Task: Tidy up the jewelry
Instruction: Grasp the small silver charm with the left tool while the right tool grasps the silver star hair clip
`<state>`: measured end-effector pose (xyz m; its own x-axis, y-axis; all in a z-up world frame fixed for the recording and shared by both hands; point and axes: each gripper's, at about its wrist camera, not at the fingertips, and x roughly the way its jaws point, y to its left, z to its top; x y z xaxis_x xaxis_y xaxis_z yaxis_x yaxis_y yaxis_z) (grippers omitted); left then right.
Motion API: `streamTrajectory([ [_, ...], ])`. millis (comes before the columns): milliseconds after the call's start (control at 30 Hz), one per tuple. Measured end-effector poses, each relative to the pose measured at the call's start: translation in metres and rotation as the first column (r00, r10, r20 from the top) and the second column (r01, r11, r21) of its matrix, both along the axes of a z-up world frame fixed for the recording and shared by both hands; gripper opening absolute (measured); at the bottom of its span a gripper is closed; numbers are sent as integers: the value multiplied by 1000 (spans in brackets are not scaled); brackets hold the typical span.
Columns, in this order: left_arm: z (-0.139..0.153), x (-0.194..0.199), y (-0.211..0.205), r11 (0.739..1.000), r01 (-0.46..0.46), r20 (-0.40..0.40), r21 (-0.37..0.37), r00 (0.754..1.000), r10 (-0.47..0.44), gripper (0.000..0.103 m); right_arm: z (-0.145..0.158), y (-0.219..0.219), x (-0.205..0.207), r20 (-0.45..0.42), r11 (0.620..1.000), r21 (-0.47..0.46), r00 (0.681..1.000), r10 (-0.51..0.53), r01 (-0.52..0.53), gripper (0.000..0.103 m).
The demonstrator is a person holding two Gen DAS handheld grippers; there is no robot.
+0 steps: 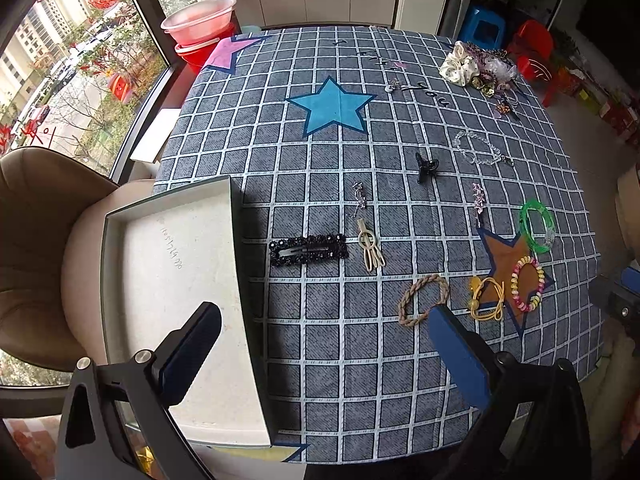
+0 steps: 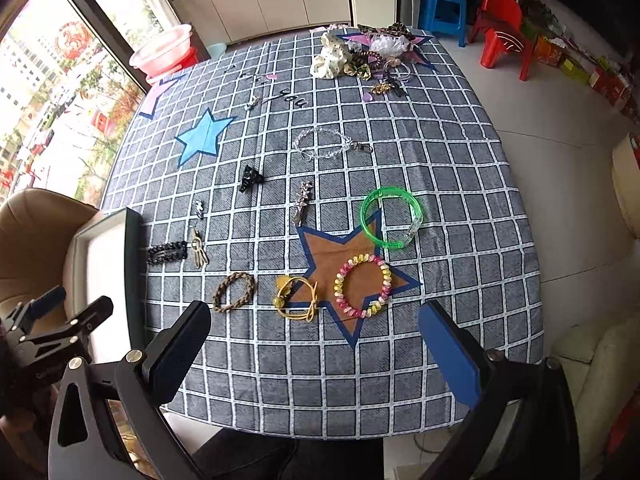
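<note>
Both claws hang spread wide over the near edge of the grey checked tablecloth (image 2: 360, 380), the left gripper (image 1: 324, 344) and right gripper (image 2: 316, 344) each holding nothing. Just beyond lie a braided brown cord bracelet (image 2: 234, 292), a yellow elastic hair tie (image 2: 296, 298) and a pink-and-yellow spiral band (image 2: 363, 286), then a black sequinned snap clip (image 1: 308, 250) beside a cream hair clip (image 1: 370, 244) and a green translucent bangle (image 2: 391, 218). To the left, a shallow white cardboard tray (image 1: 236, 264) overhangs the table edge and appears empty, so nothing seems sorted yet. Pressing on its unsupported side could tip it; thin cords may slip from wide pads. Farther off a tangled heap of scrunchies and beads (image 2: 360, 56) waits.
</note>
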<state>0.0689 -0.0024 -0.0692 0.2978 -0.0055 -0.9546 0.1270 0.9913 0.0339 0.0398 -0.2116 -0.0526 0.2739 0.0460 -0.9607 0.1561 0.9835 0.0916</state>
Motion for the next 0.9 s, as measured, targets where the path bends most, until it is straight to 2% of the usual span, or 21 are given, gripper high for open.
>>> streamTrajectory([
  [200,-37,44,-18,1000,-1,-2,-1,1000,1,103,-42,-1,36,-50,999,26,998,29,-28,103],
  [367,-66,78,-15,1000,-26,-2,-6,1000,26,102,-74,3,68,-65,998,32,997,52,-50,103],
  [433,-78,90,-14,1000,-25,-12,-4,1000,25,97,-87,3,79,-69,998,29,996,55,-53,103],
  [533,-92,105,-16,1000,-25,-13,-3,1000,25,97,-103,2,94,-74,998,32,996,51,-48,103],
  [567,-96,109,-18,1000,-20,-12,-5,1000,20,90,-109,2,99,-76,998,31,996,49,-46,103],
  [633,-106,116,-21,1000,-7,-32,-5,999,7,82,-118,3,107,-78,999,25,996,45,-43,103],
  [700,-115,121,-24,1000,-7,-45,1,999,7,82,-126,5,114,-79,999,13,996,45,-44,102],
  [767,-122,125,-27,1000,0,-58,-2,998,0,71,-132,8,119,-80,999,-3,996,44,-45,98],
  [867,-122,128,-29,1000,1,-46,-24,999,-2,70,-143,11,124,-98,999,-15,994,39,-41,89],
  [900,-123,129,-30,1000,5,-44,-29,999,-6,69,-147,12,126,-104,999,-14,994,36,-38,83],
])
